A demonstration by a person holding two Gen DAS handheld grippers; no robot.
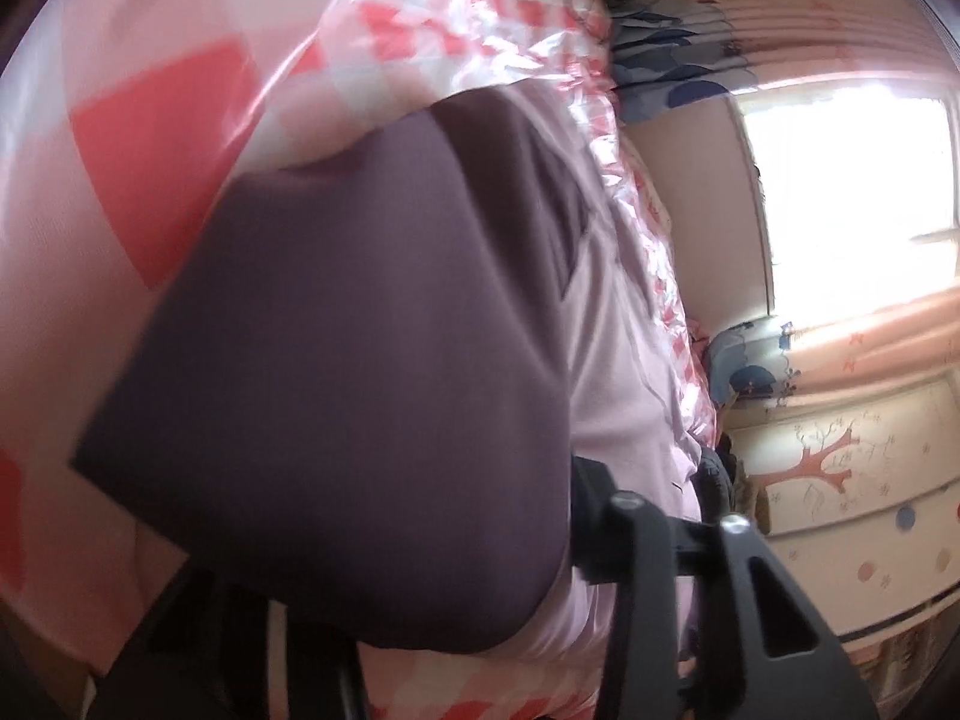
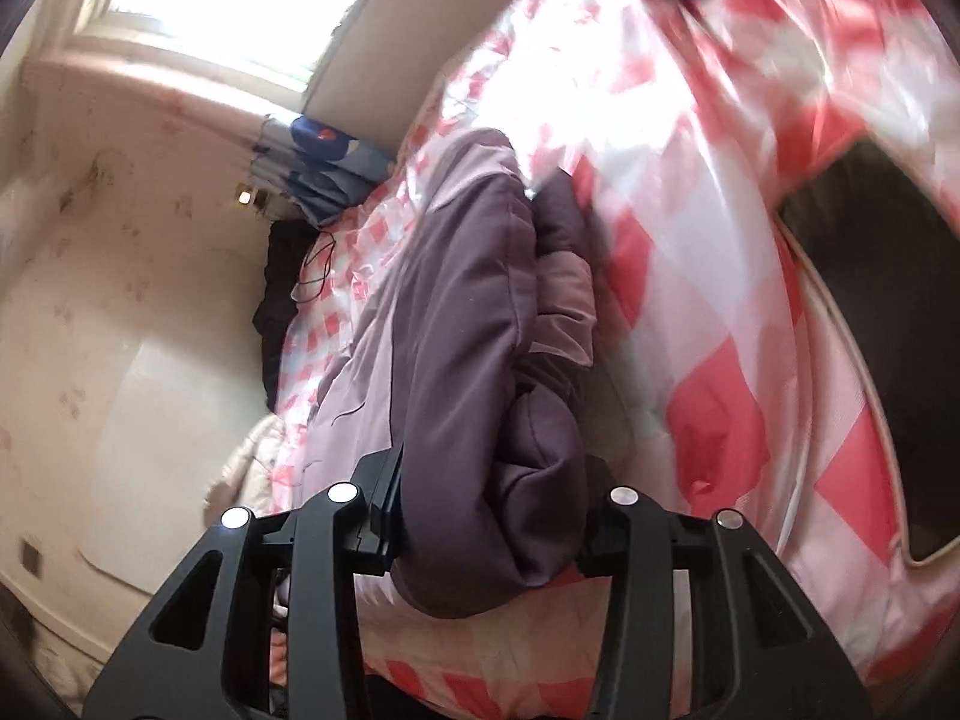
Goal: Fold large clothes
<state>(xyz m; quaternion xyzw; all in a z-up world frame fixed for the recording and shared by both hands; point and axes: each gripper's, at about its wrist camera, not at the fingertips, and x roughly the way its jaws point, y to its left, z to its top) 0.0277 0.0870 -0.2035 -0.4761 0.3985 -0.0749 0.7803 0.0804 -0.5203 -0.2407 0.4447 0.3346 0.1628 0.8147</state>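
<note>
1. Gripping bunched edge of purple garment on checked bedspread; right gripper partly closed, pads pressing cloth.
2. Left gripper also clamped on garment's lilac part, dark panel draped over the near jaw.
3. Long axis ran straight away from both claws.

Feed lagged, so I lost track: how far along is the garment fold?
Done: the two-tone purple and lilac garment lies partly bunched on the red-and-white checked bedcover. In hand: the right gripper clamps its dark edge; the left gripper grips fabric too. Left: flattening and finishing the fold.
</note>
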